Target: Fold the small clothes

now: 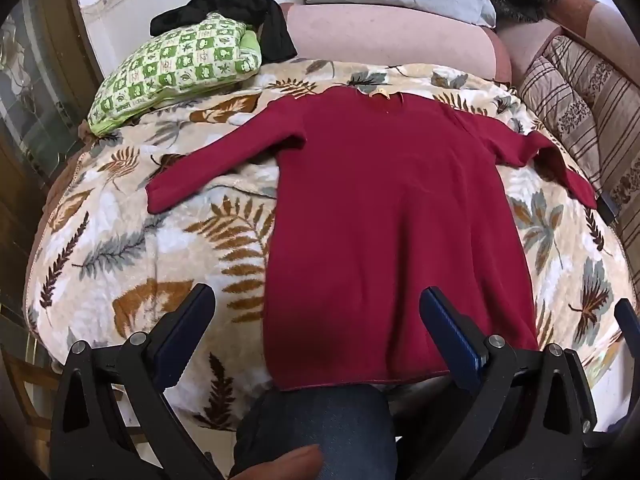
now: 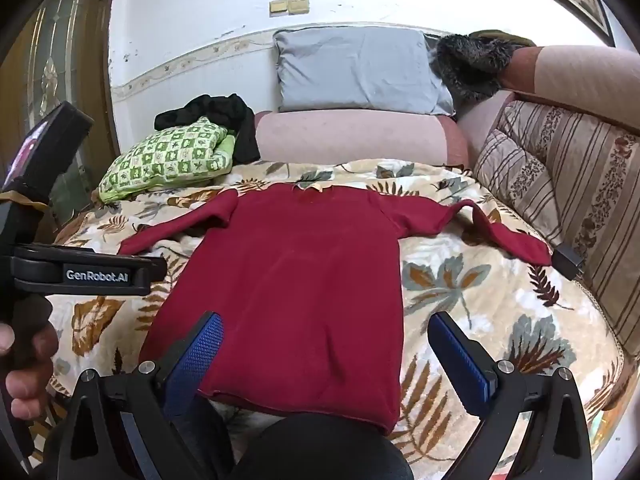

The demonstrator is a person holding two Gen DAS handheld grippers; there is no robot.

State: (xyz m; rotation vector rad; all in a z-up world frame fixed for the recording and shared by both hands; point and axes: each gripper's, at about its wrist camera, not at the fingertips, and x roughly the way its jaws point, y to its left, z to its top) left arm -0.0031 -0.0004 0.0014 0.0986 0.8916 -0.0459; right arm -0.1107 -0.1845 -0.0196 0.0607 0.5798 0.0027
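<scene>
Left wrist view: red sweater (image 1: pixel 384 220) spread flat on leaf-patterned blanket (image 1: pixel 140 240), both sleeves out to the sides, hem nearest the camera.
Left gripper (image 1: pixel 316 304): fingers wide open, nothing held; hovering over the hem, one finger above the blanket, the other above the sweater.
Behind: green checked pillow (image 1: pixel 176 68) with black garment (image 1: pixel 240 12) on it.
Right wrist view: same sweater (image 2: pixel 296 280) lying flat in the middle of the bed.
Right gripper (image 2: pixel 326 340): fingers fully apart, empty, above the lower part of the sweater.
Far left: left gripper body seen from the side, held by a hand (image 2: pixel 24 364).
Back: grey pillow (image 2: pixel 360 68) against the wall.
</scene>
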